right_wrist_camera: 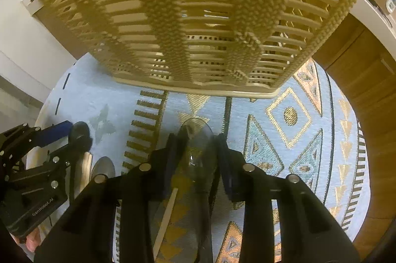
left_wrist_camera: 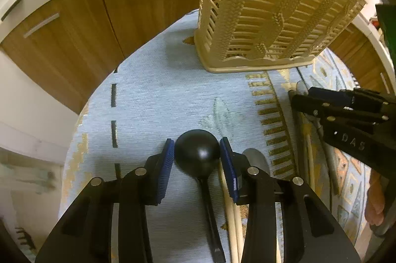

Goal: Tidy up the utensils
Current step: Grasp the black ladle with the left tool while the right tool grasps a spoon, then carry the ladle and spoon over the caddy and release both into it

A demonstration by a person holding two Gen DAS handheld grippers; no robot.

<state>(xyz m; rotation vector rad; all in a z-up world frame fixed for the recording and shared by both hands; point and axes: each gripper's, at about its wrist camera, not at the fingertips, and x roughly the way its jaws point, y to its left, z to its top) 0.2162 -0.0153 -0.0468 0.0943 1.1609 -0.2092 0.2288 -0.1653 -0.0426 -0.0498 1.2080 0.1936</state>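
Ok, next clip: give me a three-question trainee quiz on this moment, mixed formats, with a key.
1. True or false: the black ladle lies bowl-first between the left gripper's blue pads.
2. Multiple choice: what sits between the right gripper's fingers? A) a wooden spoon B) a clear, see-through utensil C) a metal fork
3. Fill in: the cream slatted basket stands on the patterned ____.

Key: 1 true; 2 B; 3 cloth.
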